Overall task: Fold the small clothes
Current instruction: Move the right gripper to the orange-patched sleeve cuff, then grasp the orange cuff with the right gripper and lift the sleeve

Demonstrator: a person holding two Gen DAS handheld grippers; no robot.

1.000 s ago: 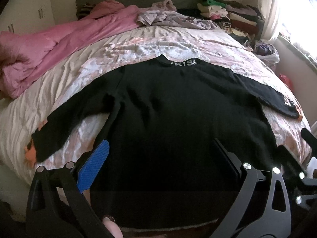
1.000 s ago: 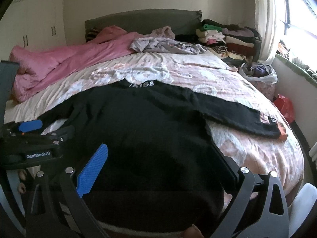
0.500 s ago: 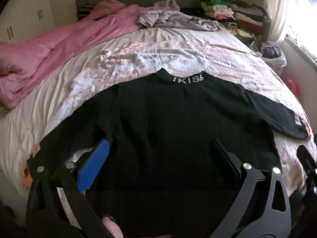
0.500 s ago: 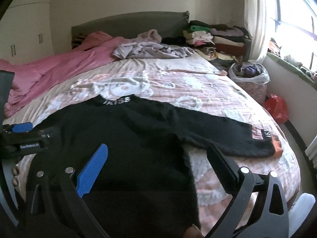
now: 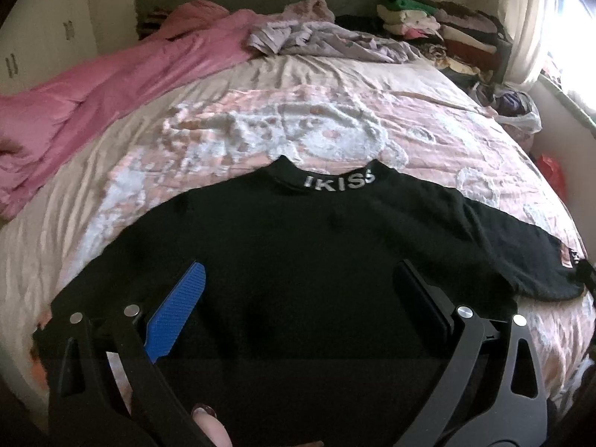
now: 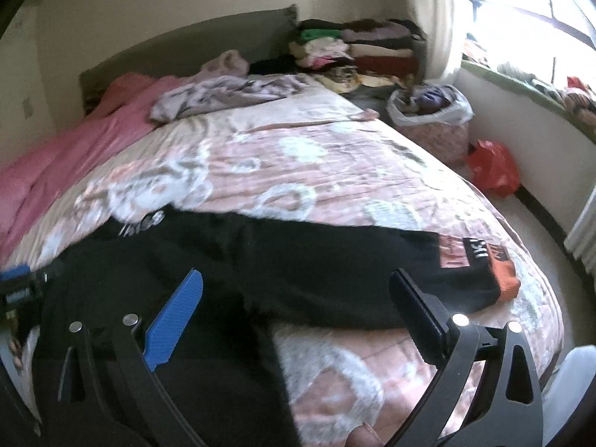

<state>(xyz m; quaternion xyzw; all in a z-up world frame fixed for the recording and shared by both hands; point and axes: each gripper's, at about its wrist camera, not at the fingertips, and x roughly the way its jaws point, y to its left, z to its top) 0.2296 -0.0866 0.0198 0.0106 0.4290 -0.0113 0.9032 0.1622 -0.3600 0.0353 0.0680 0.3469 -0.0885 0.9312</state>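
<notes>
A black long-sleeved sweater point(image 5: 298, 260) with white lettering on its collar point(image 5: 339, 180) lies spread flat, front up, on the bed point(image 5: 335, 123). My left gripper point(image 5: 298, 287) is open and empty above the sweater's chest. My right gripper point(image 6: 296, 290) is open and empty above the sweater's right sleeve point(image 6: 354, 272), whose orange cuff point(image 6: 504, 275) lies near the bed's right edge. The left gripper's body shows at the far left of the right wrist view point(image 6: 18, 287). The sweater's left cuff is hidden behind my left gripper.
A pink duvet point(image 5: 111, 74) lies along the bed's left side. A lilac garment point(image 5: 327, 37) is crumpled near the headboard. Stacked folded clothes point(image 6: 357, 44), a white bag point(image 6: 432, 108) and a red bag point(image 6: 491, 167) sit right of the bed.
Both grippers have pulled up and back from the sweater's hem, still open. The right gripper has swung right toward the right sleeve. The sweater lies as before.
</notes>
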